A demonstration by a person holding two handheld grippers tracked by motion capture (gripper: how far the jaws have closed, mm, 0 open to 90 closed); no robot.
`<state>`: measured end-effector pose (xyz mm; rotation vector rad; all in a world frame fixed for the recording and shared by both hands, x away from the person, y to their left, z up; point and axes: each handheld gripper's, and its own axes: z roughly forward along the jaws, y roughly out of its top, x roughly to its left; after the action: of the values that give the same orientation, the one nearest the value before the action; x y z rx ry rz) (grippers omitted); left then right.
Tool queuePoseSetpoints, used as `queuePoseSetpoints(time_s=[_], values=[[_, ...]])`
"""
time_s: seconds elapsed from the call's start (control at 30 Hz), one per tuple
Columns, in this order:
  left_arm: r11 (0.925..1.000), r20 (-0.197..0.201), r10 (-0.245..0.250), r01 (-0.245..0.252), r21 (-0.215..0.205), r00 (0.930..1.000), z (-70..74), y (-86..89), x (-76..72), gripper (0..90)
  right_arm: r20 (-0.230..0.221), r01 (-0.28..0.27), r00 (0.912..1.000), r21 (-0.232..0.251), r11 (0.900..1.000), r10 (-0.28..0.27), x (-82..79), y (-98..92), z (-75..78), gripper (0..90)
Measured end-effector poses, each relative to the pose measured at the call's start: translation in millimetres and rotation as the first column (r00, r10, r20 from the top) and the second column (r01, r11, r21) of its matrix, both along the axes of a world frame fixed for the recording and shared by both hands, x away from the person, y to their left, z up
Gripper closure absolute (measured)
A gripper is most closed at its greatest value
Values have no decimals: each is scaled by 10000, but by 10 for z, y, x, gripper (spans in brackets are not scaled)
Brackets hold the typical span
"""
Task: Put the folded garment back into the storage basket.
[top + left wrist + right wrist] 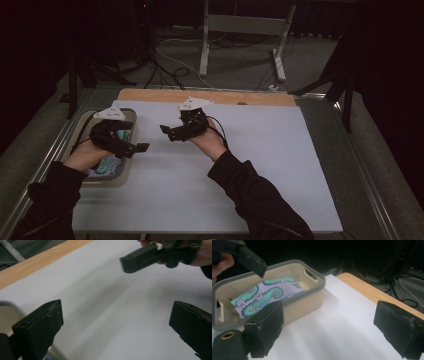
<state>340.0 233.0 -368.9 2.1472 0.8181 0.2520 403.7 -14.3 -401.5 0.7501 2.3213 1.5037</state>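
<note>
Both of my grippers hang empty over the table, jaws spread wide: my left gripper (141, 147) sits at the inner edge of the bin, my right gripper (165, 131) just beyond it over the white sheet (260, 165), the two tips facing each other with a short gap between them. Ahead of my right jaws and a little to their left lies the folded cloth (265, 296), purple with green seahorse shapes, flat in the bottom of the beige bin (312, 298) and filling most of it. As I judge it, the step is to reach in and lift that cloth out. To do it well, I would bring the left gripper back over the bin, tip it nose-down, and bite a folded edge rather than the flat middle, keeping clear of the grey rim (294, 263). My right gripper should stay off the bin wall beside it, ready over the bare sheet behind it to take a second corner once the cloth comes up.
</note>
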Motion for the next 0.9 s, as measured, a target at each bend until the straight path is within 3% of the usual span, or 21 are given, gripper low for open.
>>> queuePoseSetpoints(time_s=[0.47,0.6,0.9], values=[[9935,171,-1129,1131,-100,9935,-104,-646,-107,0,-126,-2,9999,37,10000,3,-60,-447,-117,92],[9890,213,-1477,1478,-35,9888,-162,-783,-140,0,-171,51,9998,-11,10000,-51,-87,-571,-178,92],[9848,284,-1732,1728,167,9845,-304,-1013,-226,0,-269,-80,9996,-146,9999,76,-220,-832,-320,92]])
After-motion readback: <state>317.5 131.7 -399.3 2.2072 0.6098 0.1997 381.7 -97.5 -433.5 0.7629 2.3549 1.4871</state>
